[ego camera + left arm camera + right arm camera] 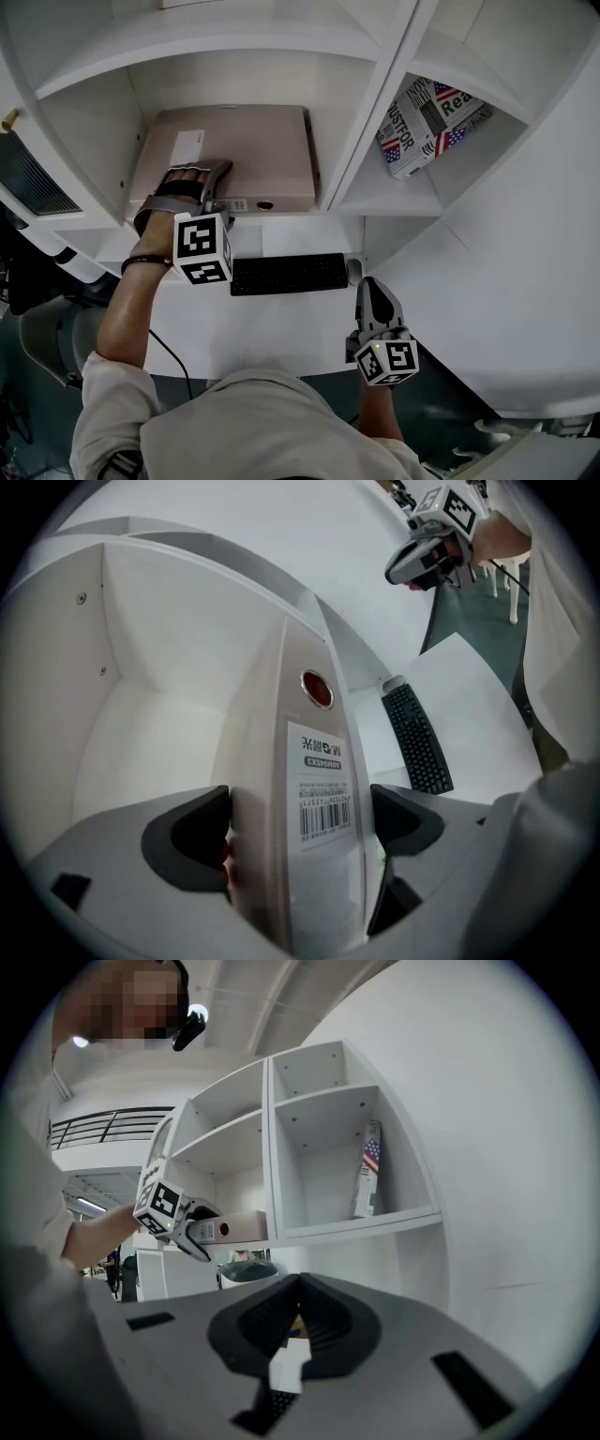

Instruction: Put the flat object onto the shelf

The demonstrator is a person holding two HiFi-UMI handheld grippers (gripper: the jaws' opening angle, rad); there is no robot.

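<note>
Entry, as I see it remotely: keyboard (289, 274) on the white counter (281, 323); flag-printed packet (429, 127) in the right shelf (361, 122) compartment. The left gripper (217, 187) has its jaws spread wide, straddling the near edge of the beige flat box (253, 155) without clamping it. The box lies flat in the left compartment. The right gripper (375, 300) is near the counter edge, jaws together and empty.

Flat box (321, 761) between spread gripper (300, 825) jaws

Bright, even light over white surfaces
Soft shadows sit inside the shelf (234, 94); both gripper views bulge and go black at the corners; the floor (450, 412) lies dim.
</note>
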